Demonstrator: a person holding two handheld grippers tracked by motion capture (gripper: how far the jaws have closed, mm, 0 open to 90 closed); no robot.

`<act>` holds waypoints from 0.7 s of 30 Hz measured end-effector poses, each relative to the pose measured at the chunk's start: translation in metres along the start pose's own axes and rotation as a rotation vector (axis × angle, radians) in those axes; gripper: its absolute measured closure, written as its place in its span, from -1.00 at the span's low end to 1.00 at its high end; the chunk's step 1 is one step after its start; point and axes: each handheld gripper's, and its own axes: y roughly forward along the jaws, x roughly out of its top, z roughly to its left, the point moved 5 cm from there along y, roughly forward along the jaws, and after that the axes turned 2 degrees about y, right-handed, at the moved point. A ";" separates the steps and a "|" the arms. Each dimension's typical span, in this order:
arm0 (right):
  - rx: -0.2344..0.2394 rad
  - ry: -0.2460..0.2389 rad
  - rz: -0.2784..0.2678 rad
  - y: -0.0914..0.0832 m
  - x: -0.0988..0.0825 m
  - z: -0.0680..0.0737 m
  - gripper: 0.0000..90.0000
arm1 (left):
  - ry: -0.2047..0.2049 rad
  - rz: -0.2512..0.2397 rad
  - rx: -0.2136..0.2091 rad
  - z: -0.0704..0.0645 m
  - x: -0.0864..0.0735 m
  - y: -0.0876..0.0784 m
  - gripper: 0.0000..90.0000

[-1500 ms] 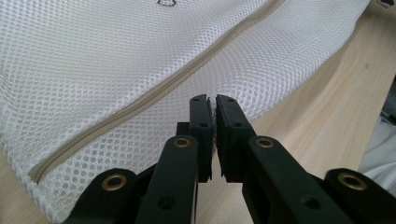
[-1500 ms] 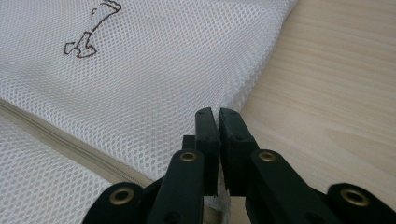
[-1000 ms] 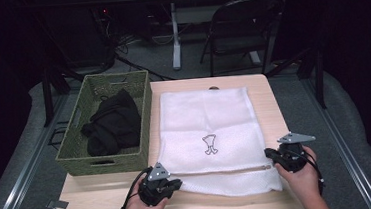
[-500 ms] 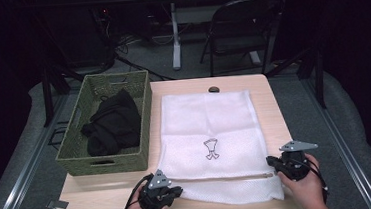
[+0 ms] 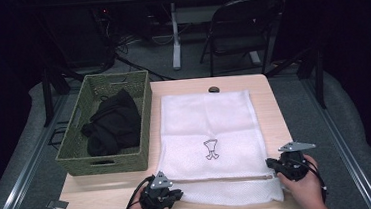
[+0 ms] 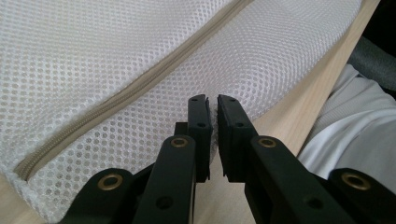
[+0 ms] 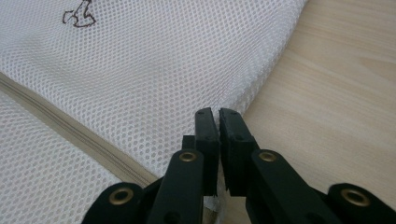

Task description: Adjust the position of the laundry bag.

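A white mesh laundry bag (image 5: 207,123) lies flat on the wooden table (image 5: 268,93), with a small black logo (image 5: 210,149) and a beige zipper (image 5: 219,179) across its near end. My left gripper (image 5: 176,194) is shut on the bag's near left corner; in the left gripper view the mesh (image 6: 116,56) is pinched between the almost touching jaws of that gripper (image 6: 215,100). My right gripper (image 5: 272,166) is shut on the bag's right edge by the zipper's end. In the right gripper view its jaws (image 7: 218,114) clamp the mesh (image 7: 140,70) edge.
A green woven basket (image 5: 76,148) with black clothing (image 5: 112,123) inside stands on the table's left side. A small dark object (image 5: 214,89) sits at the far table edge. A folding chair (image 5: 248,29) stands beyond the table. A white-clothed torso (image 6: 355,130) is close behind the near edge.
Both grippers have slid slightly toward the near table edge, drawing the bag's zipper end with them. Both stay closed on the mesh.
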 end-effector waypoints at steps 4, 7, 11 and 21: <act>0.004 0.009 0.016 0.004 -0.002 0.000 0.92 | 0.002 0.028 -0.003 0.000 -0.002 0.005 0.84; 0.006 0.009 0.028 0.007 -0.004 -0.002 0.90 | 0.003 0.033 -0.006 -0.001 -0.003 0.009 0.78; 0.005 0.012 0.028 0.009 -0.004 -0.002 0.79 | 0.000 0.031 -0.018 0.000 -0.003 0.011 0.63; -0.013 -0.019 -0.002 0.010 -0.001 0.002 0.29 | -0.003 -0.010 -0.014 0.002 0.001 0.013 0.18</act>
